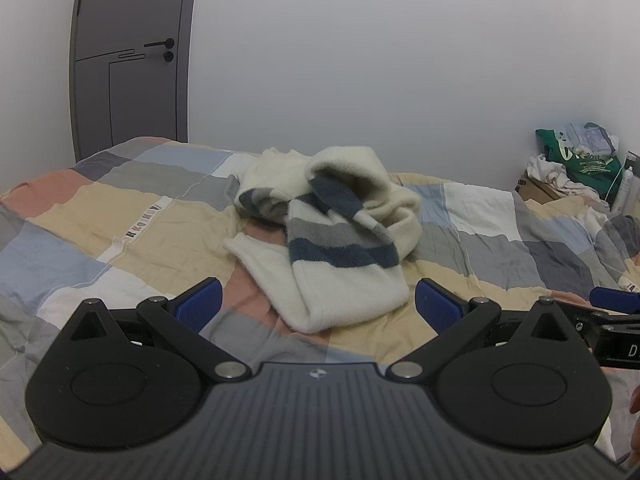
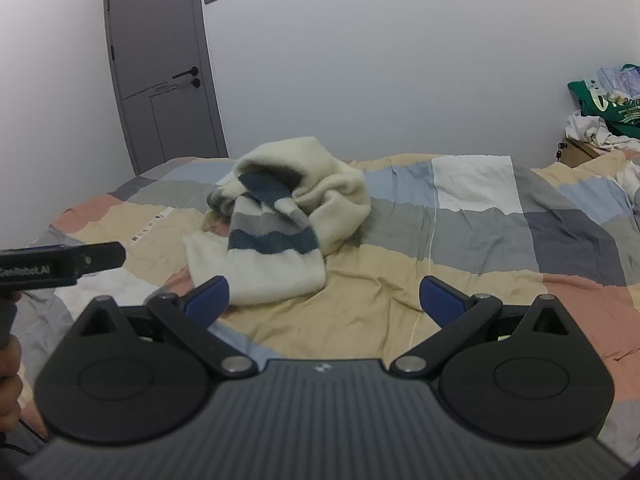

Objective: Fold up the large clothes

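A fluffy cream sweater (image 1: pixel 332 236) (image 2: pixel 280 216) with navy and grey stripes lies crumpled in a heap on the bed, one end stretched toward me. My left gripper (image 1: pixel 318 304) hovers open just in front of that near end, its blue pads (image 1: pixel 200 304) wide apart with nothing between them. My right gripper (image 2: pixel 324 300) is open too, a little to the right of the sweater's near end, over bare quilt. Each gripper shows at the edge of the other's view.
The bed carries a patchwork quilt (image 1: pixel 120 216) (image 2: pixel 500 216) of beige, grey, blue, pink and white squares. A grey door (image 1: pixel 128 56) stands at the back left. A green bag and loose clothes (image 1: pixel 580 160) pile at the far right corner.
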`<state>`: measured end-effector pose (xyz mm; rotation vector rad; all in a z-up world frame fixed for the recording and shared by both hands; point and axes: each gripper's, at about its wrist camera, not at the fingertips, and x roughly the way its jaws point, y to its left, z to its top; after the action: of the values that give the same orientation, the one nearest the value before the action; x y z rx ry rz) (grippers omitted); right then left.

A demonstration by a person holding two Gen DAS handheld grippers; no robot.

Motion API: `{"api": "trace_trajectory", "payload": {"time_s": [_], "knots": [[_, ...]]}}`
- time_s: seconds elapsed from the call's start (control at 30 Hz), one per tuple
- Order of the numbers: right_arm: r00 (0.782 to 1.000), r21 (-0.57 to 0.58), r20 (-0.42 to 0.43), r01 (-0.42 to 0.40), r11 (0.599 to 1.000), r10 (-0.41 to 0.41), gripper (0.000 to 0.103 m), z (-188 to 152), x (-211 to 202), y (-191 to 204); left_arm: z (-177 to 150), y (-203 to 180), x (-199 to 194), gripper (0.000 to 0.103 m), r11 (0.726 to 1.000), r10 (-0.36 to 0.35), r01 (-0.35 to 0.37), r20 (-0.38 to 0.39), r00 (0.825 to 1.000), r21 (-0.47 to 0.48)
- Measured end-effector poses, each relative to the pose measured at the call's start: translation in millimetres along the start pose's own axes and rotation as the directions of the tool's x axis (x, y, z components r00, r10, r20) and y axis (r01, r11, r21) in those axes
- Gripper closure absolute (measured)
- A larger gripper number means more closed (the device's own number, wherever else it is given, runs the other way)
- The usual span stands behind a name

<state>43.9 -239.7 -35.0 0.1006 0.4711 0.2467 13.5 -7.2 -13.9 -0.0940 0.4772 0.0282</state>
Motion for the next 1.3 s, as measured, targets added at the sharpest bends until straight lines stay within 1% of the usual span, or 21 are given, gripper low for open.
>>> {"api": "trace_trajectory", "payload": {"time_s": [0.4, 0.53, 0.8, 1.13, 1.3], "knots": [[1.0, -0.005, 0.007, 0.002, 1.0, -0.002, 0.0, -0.2, 0.9, 0.2, 1.6, 1.6, -2.9, 0.0, 1.0, -0.001, 0.001, 0.007, 1.0, -0.011], [1.0, -0.004, 0.008, -0.003, 1.0, 0.003, 0.0, -1.4, -0.5, -0.5, 1.7, 1.8, -3.8, 0.0, 1.0, 0.011, -0.011, 0.013, 1.0, -0.006], [1.0, -0.002, 0.006, -0.003, 1.0, 0.003, 0.0, -1.7, -0.4, -1.1, 2.6, 1.4, -5.2, 0.0, 1.0, 0.004, -0.003, 0.012, 1.0, -0.009], [1.0, 0.004, -0.002, -0.01, 1.0, 0.01, 0.0, -2.4, 2.2, -1.7, 1.1, -4.9, -0.8, 0.0, 0.999, 0.025, -0.025, -0.004, 1.0, 0.022], [1.0, 0.002, -0.002, -0.004, 1.0, 0.004, 0.0, -2.1, 2.9, -0.3, 1.9, -4.0, -1.8, 0.0, 1.0, 0.016, -0.016, 0.011, 1.0, 0.011]]}}
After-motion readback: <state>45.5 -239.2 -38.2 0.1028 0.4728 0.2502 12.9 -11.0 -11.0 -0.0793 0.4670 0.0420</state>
